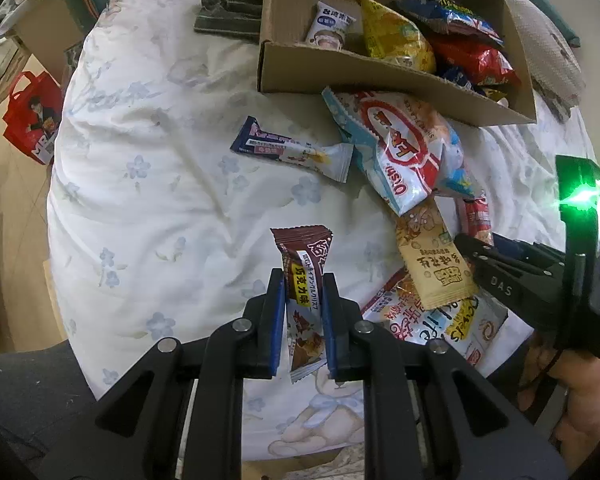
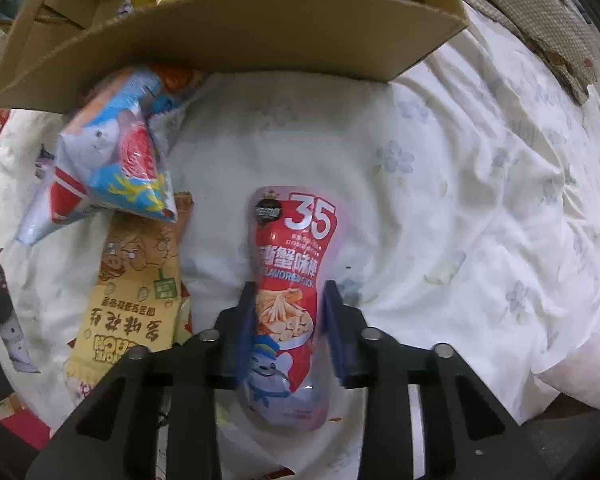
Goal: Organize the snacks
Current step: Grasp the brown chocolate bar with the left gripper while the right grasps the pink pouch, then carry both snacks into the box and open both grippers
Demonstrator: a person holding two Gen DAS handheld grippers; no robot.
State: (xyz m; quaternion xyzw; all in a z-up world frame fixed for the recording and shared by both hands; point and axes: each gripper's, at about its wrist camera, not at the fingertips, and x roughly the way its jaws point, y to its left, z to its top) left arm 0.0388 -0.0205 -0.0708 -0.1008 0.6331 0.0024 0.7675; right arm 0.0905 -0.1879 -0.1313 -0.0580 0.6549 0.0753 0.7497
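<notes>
"35" on red pouch (image 2: 292,280); "DAS" on right hand-held gripper (image 1: 512,280).

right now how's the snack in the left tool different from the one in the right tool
The brown chocolate bar wrapper in the left tool is slim and flat; the red crab stick pouch in the right tool is wider and puffy. The bar is brown with a yellow label; the pouch is red and pink with a large 35. Both are sealed and clamped between blue pads above the floral bedsheet.
</notes>
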